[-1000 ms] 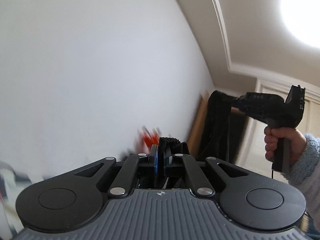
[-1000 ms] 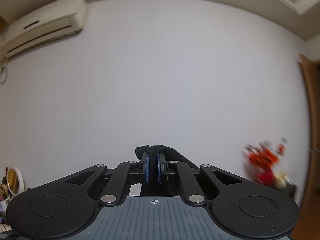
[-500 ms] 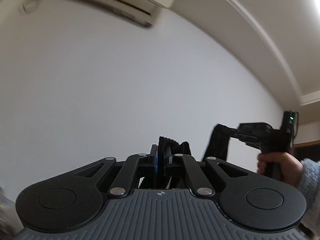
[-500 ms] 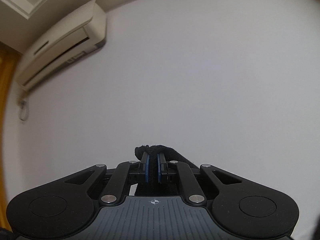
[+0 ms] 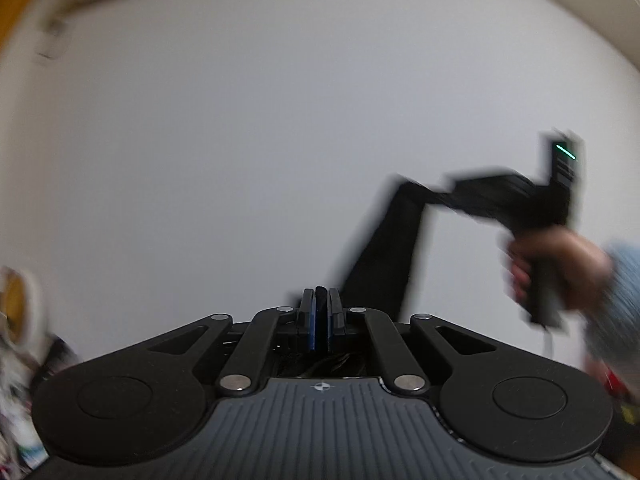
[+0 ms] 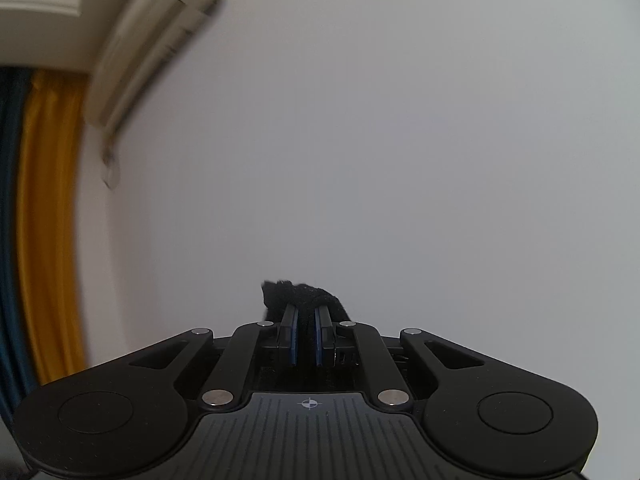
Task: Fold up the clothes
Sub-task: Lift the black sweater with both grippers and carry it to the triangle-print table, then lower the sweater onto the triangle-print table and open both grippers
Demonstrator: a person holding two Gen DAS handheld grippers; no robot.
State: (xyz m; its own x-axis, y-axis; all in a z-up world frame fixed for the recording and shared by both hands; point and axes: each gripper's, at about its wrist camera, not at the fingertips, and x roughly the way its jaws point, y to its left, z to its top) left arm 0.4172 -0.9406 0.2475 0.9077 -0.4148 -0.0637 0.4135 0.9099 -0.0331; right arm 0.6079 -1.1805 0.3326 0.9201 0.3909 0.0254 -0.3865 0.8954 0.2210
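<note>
Held aloft against a pale wall (image 6: 400,140), well above any folding surface; no table or bed in either view, so where to lay it down cannot be told. Up in the left corner of the right wrist view, a wall-mounted air conditioner (image 6: 156,44), with an orange curtain (image 6: 48,220) below it and a dark blue strip beside that. At the left edge of the left wrist view, blurred clutter, too smeared to name.

Between the two tools, a black garment (image 5: 384,256), spanning from one grip to the other and sagging in a loose band: soft, light, limp by the look of it, likely to droop and twist unless kept taut. Best taken at corners or hem edges, apart, as here. Knit texture at the pinched tuft, so probably not slippery.

Right gripper (image 6: 306,320), narrow, clamped on a bunched black edge poking past its tips; seen from the other camera gripped in a hand (image 5: 560,268) in a light blue sleeve. Left gripper (image 5: 321,312), pressed nearly together on a thin black fold.
</note>
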